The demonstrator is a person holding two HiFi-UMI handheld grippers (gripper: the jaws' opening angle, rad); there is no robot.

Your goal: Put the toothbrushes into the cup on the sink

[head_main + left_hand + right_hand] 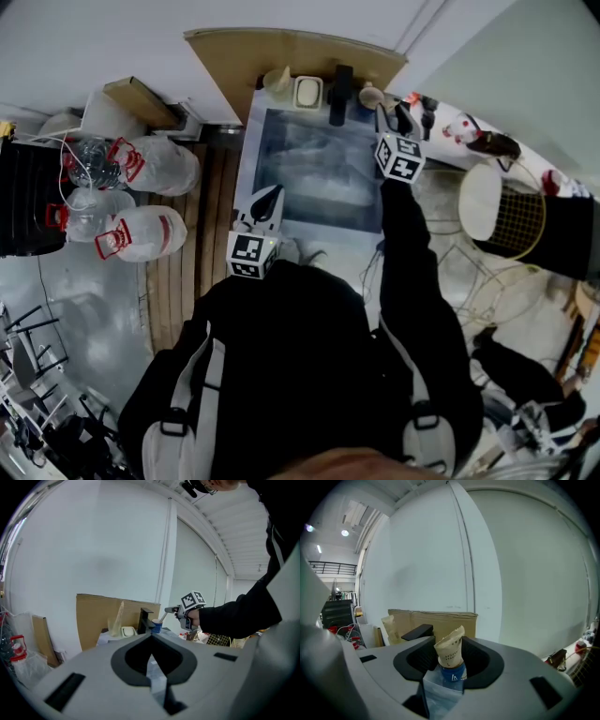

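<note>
The right gripper (449, 645) is held out over the far right corner of the sink (319, 164), its fingers spread wide. Between them, in the right gripper view, a toothbrush (450, 651) in a tan paper wrapper stands upright in the blue cup (453, 675). Its crimped top sticks well above the rim, and the finger pads on either side do not press on it. The cup sits on the far rim of the sink, just right of the black faucet (340, 94). A pale soap dish (307, 91) lies to the left of the faucet, and a sheet of cardboard (101, 613) leans against the white wall behind them.

The left gripper (151, 639) hangs at the near left edge of the sink, well apart from the cup. Its fingers are closed together with nothing between them. Its own view looks across the sink towards the faucet, the cup and the other gripper. To the left of the sink, clear water jugs (141, 234) with red handles lie on the floor.
</note>
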